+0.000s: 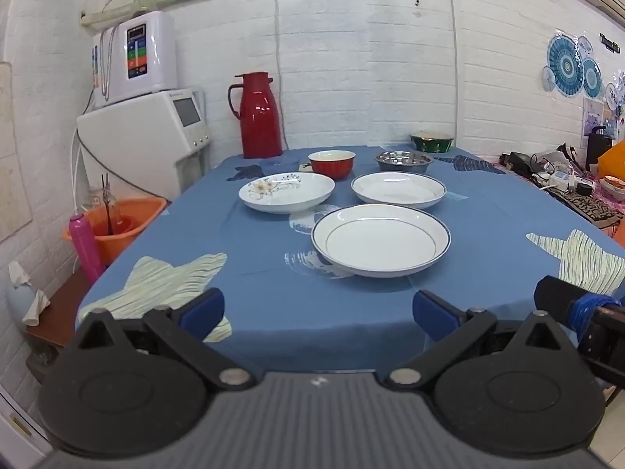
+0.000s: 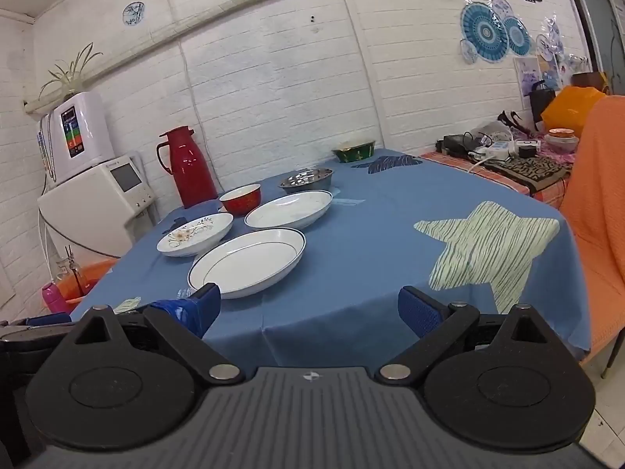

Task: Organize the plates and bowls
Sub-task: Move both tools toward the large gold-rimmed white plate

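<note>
Three white plates lie on the blue tablecloth point(image 1: 273, 293): a near blue-rimmed plate point(image 1: 381, 239) point(image 2: 248, 262), a flowered plate point(image 1: 287, 191) point(image 2: 194, 233) at the back left, and another blue-rimmed plate point(image 1: 398, 189) point(image 2: 289, 208) at the back right. Behind them stand a red bowl point(image 1: 332, 163) point(image 2: 240, 198), a steel bowl point(image 1: 404, 161) point(image 2: 306, 179) and a green bowl point(image 1: 431, 142) point(image 2: 353, 150). My left gripper point(image 1: 318, 312) is open at the table's front edge, with nothing in it. My right gripper point(image 2: 308, 310) is open too, just right of it.
A red thermos jug point(image 1: 258, 115) point(image 2: 191, 166) stands at the table's back left. White appliances point(image 1: 144, 125) and an orange basin point(image 1: 117, 226) sit left of the table. A cluttered side table point(image 2: 504, 160) and an orange-covered chair point(image 2: 597, 211) are on the right.
</note>
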A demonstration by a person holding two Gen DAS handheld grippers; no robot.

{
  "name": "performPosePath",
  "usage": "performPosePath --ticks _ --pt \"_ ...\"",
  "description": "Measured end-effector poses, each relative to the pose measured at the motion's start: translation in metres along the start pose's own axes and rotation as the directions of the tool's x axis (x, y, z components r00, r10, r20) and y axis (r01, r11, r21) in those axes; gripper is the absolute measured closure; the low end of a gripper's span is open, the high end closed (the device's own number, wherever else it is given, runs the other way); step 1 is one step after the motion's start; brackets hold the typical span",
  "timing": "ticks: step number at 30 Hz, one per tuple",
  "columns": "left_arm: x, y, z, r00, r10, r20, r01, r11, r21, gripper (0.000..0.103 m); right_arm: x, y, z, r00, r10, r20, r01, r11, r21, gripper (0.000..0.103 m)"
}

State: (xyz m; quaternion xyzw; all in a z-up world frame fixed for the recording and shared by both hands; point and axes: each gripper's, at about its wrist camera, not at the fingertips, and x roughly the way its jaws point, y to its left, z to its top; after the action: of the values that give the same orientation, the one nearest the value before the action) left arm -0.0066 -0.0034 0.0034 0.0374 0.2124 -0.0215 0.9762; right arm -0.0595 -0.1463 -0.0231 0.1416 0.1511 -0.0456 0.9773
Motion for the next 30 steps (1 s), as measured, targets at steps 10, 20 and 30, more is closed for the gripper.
performPosePath --ticks 10,20,30 --pt "-0.001 0.000 -0.001 1.000 -0.014 0.005 0.014 1.000 -0.004 0.001 0.009 -0.017 0.001 0.996 0.064 -0.055 -0.058 0.994 0.097 0.018" --pt "0.001 -0.003 -0.003 1.000 -0.007 0.000 0.007 1.000 0.003 0.001 0.007 -0.014 -0.001 0.994 0.101 -0.037 -0.098 0.992 0.079 0.018" --pt "0.005 -0.001 -0.006 1.000 -0.016 -0.016 0.016 1.000 0.002 0.001 0.010 -0.015 -0.004 0.993 0.107 -0.058 -0.100 0.989 0.105 0.018"
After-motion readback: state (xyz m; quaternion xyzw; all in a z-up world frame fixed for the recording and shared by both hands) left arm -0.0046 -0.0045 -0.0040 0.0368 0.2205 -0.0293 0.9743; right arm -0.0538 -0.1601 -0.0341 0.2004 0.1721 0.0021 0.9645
